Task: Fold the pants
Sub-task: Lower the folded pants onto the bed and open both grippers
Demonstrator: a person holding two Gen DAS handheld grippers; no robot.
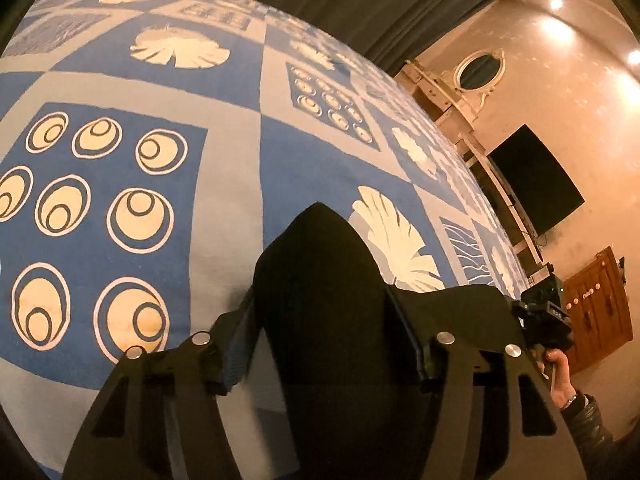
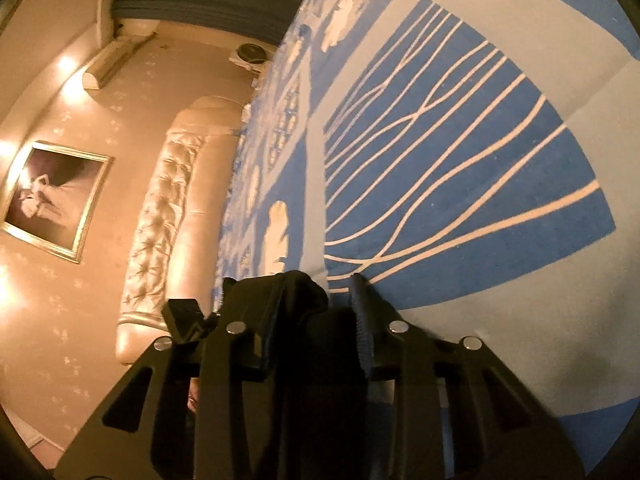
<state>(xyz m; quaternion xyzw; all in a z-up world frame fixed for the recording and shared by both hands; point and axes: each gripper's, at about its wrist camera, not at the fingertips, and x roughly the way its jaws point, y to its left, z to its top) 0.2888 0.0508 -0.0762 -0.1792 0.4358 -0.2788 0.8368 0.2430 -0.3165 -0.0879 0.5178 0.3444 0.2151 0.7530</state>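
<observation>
Black pants (image 1: 320,300) are pinched as a bunched fold by the left gripper (image 1: 320,320), above a blue patterned bedspread (image 1: 224,80). Another bunch of the same cloth (image 2: 304,300) is clamped by the right gripper (image 2: 312,312). A dark screen (image 1: 536,184) is seen at three o'clock.

Matt black cloth pants (image 1: 320,300) on a printed woven bedspread (image 1: 224,216) – beside it, a glossy tufted headboard (image 2: 160,216)
</observation>
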